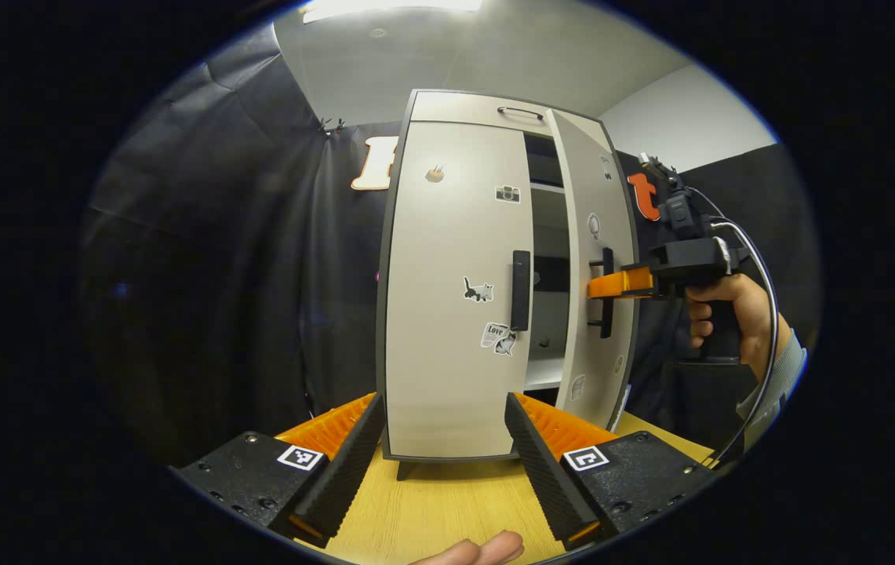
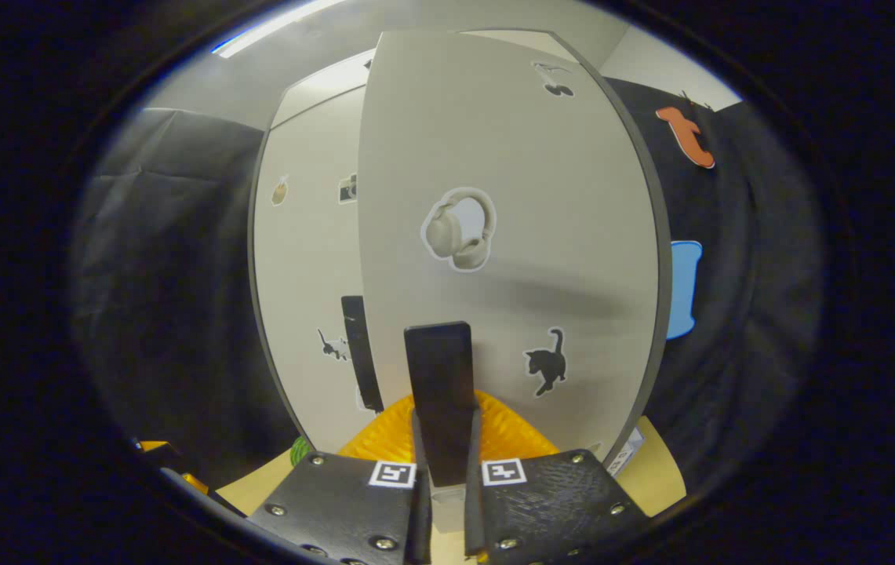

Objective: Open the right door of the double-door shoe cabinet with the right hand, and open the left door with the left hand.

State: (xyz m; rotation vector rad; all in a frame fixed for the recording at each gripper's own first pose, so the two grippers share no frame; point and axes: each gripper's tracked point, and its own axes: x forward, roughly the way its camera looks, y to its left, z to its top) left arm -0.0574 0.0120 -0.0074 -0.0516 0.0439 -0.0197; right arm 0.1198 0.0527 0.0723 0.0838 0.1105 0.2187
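Black cloth wall [image 1: 204, 259] encloses the booth, white wall [image 1: 690, 118] above at right, ceiling light [image 1: 384, 8] lit, light wooden desk [image 1: 447, 510] below.

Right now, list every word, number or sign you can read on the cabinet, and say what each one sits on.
Nothing reads clearly.
Sticker low on the left door: small print, too blurred to read.
Headphones sticker on the right door: picture only.
Handle held in the right gripper: no text.

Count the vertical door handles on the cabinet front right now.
2: the left door handle on the closed left door, untouched, and the right door handle on the partly open right door, clamped by the right gripper.
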